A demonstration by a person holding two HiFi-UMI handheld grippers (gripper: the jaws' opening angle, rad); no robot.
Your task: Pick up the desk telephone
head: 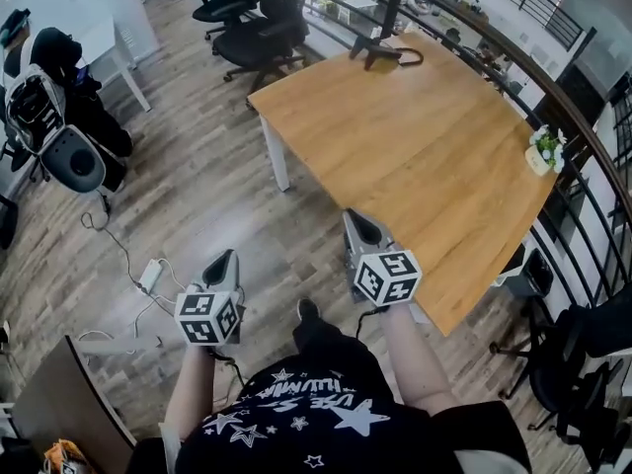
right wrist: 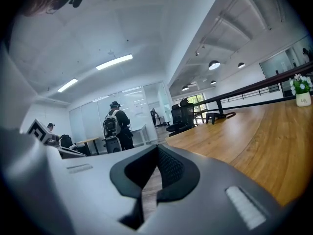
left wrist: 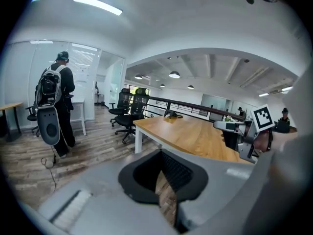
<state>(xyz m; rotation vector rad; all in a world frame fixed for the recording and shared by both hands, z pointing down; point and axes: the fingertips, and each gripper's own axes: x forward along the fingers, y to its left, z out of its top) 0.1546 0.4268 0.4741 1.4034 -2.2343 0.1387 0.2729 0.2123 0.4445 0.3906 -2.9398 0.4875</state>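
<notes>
The dark desk telephone (head: 385, 55) sits at the far end of the wooden table (head: 415, 156), well away from both grippers. It shows small in the left gripper view (left wrist: 171, 114) and in the right gripper view (right wrist: 217, 115). My left gripper (head: 228, 256) hangs over the wood floor, left of the table, its jaws shut with nothing in them (left wrist: 159, 179). My right gripper (head: 356, 216) is at the table's near edge, also shut and empty (right wrist: 146, 180). Each gripper shows in the other's view: the right gripper (left wrist: 230, 126) and the left gripper (right wrist: 73, 152).
A small flower pot (head: 544, 151) stands at the table's right edge by a dark railing (head: 553, 97). Black office chairs (head: 252, 18) stand beyond the table's far left corner. A person with a backpack (head: 49, 117) stands at the left. A power strip with cable (head: 150, 275) lies on the floor.
</notes>
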